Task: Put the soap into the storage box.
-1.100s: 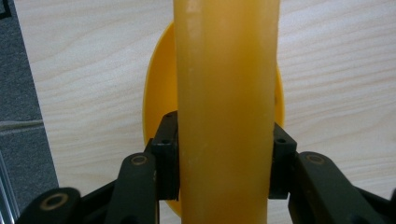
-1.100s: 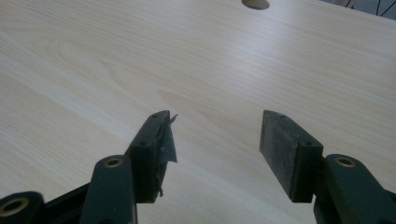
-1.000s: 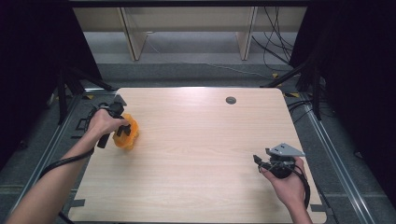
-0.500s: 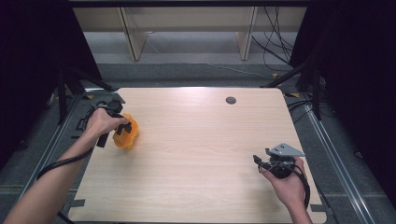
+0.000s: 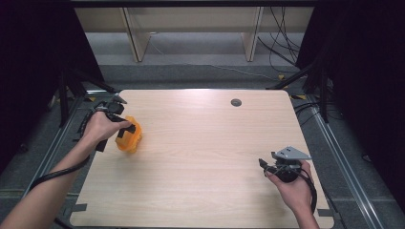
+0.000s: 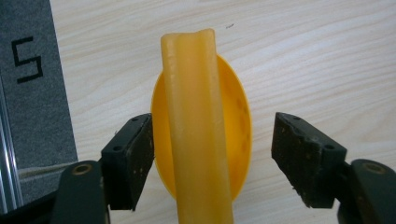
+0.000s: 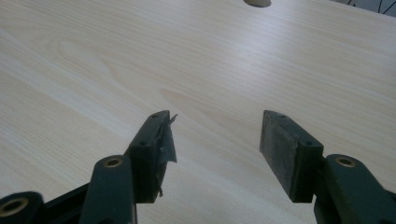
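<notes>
Here, what we see:
Left gripper (image 6: 212,163): our jaws have just been opening, pads clear of the yellow scoop (image 6: 201,135) between them.
Scoop: lying near the table (image 5: 200,157)'s left edge.
Right gripper (image 7: 215,154): jaws apart, empty.

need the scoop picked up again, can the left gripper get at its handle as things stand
Probably yes. The left gripper has just been opening, and its jaws now stand apart on either side of the orange scoop's handle without pressing on it. Nothing lies between pads and handle, so closing should be enough.
</notes>
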The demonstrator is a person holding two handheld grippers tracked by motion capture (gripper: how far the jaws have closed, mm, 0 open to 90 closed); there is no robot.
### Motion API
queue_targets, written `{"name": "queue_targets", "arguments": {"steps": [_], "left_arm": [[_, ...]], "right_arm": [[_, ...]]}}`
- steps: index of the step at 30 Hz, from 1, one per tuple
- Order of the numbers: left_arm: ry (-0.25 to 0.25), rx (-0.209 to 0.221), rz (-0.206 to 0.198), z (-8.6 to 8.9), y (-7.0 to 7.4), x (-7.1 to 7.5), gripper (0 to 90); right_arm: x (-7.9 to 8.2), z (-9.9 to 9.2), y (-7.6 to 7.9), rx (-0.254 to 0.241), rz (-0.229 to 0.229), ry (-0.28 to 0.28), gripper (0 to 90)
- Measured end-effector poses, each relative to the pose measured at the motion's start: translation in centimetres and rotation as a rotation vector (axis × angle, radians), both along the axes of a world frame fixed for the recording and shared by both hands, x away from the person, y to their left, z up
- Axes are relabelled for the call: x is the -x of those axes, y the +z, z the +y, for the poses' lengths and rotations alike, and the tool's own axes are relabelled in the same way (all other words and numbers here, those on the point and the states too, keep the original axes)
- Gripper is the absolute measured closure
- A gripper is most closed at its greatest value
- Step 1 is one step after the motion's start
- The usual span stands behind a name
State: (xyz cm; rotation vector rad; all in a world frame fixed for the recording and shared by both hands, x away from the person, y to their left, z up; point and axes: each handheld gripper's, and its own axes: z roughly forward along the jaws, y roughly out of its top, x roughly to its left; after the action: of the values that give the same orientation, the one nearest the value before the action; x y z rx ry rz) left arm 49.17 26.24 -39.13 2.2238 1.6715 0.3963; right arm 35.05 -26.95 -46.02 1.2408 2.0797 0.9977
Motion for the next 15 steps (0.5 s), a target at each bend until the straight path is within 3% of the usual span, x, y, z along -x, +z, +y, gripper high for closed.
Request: {"name": "queue_targets", "arguments": {"steps": [2, 3, 5, 6, 7, 11, 15], "left_arm": [[-0.012, 0.015, -0.021, 0.0, 0.2, 0.4, 28.0], [0.010, 0.037, -0.049, -0.2, 0.1, 0.8, 27.5], [-0.006, 0.033, -0.052, 0.0, 0.4, 1.3, 25.3], [0.008, 0.035, -0.053, -0.1, 0.4, 1.7, 24.4], [-0.011, 0.029, -0.079, 0.0, 0.7, 2.3, 23.9], [-0.024, 0.043, -0.082, 0.1, 1.3, 3.3, 23.4], [-0.036, 0.043, -0.122, 0.0, 1.4, 4.8, 23.1]], "right_arm": [[0.0, 0.0, 0.0, 0.000, -0.002, 0.000, 44.0], [0.0, 0.0, 0.0, 0.000, -0.001, 0.000, 44.0], [0.0, 0.0, 0.0, 0.000, 0.000, -0.002, 44.0], [0.0, 0.0, 0.0, -0.002, -0.001, -0.001, 44.0], [0.0, 0.0, 0.0, -0.003, 0.000, -0.002, 44.0], [0.0, 0.1, 0.0, -0.005, -0.002, 0.000, 44.0], [0.0, 0.0, 0.0, -0.003, -0.002, 0.000, 44.0]]}}
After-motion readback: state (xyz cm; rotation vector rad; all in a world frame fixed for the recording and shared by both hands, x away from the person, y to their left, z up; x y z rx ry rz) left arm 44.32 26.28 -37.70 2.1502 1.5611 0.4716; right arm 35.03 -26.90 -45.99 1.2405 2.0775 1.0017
